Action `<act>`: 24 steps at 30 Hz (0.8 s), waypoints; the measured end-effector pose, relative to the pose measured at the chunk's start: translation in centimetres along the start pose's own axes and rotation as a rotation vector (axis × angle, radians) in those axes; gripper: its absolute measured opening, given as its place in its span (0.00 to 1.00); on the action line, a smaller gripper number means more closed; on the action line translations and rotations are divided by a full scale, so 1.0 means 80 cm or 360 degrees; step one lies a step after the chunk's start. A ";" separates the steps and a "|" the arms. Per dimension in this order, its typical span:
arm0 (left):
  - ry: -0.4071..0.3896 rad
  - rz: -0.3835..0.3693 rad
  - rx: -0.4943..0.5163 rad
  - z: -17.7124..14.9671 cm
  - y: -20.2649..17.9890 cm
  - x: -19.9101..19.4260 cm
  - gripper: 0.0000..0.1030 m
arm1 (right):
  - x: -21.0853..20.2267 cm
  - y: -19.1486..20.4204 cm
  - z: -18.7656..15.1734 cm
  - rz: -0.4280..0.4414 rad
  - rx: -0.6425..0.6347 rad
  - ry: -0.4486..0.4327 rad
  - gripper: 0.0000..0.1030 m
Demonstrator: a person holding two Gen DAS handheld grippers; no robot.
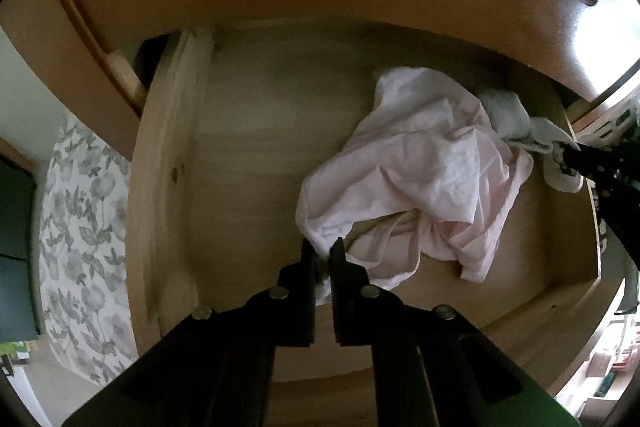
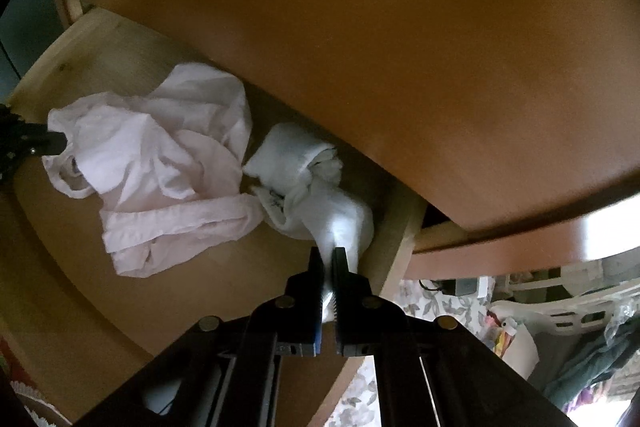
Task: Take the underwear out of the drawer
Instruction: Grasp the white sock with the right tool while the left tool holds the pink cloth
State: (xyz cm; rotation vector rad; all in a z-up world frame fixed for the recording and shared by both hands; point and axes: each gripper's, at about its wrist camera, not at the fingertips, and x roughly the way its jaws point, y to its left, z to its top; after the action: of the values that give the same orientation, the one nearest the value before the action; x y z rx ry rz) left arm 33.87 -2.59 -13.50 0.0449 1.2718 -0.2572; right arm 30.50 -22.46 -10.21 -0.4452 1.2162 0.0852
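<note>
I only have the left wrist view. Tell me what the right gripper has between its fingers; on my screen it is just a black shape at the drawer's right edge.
Observer: The right gripper is shut on the white sock, pinching one end of it.
Operator: Say where that sock lies.
Observer: It is bunched against the drawer's right wall, beside the pale pink underwear.
Operator: Report how my left gripper looks from there.
Observer: The left gripper reaches the far corner of the underwear from the frame's left edge, and the fabric bunches around its tip.
Operator: Name what is past the drawer on that side.
Observer: A white laundry basket stands outside it.
</note>
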 end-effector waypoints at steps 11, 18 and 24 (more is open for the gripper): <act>-0.0218 -0.0057 -0.0021 -0.019 -0.010 -0.036 0.05 | -0.074 0.013 -0.021 -0.0053 -0.0006 -0.0212 0.02; -0.0282 -0.0068 0.0027 -0.026 -0.020 -0.073 0.04 | -0.106 0.012 -0.034 -0.0046 0.0004 -0.0267 0.00; -0.0330 -0.0114 0.0021 -0.032 -0.021 -0.102 0.04 | -0.102 0.001 -0.032 0.0195 0.0134 -0.0263 0.02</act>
State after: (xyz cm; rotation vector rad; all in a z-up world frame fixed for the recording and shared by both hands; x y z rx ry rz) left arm 28.91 -2.39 -6.36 -0.0158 1.0665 -0.3240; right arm 25.29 -21.96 -3.48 -0.2843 1.0793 0.1716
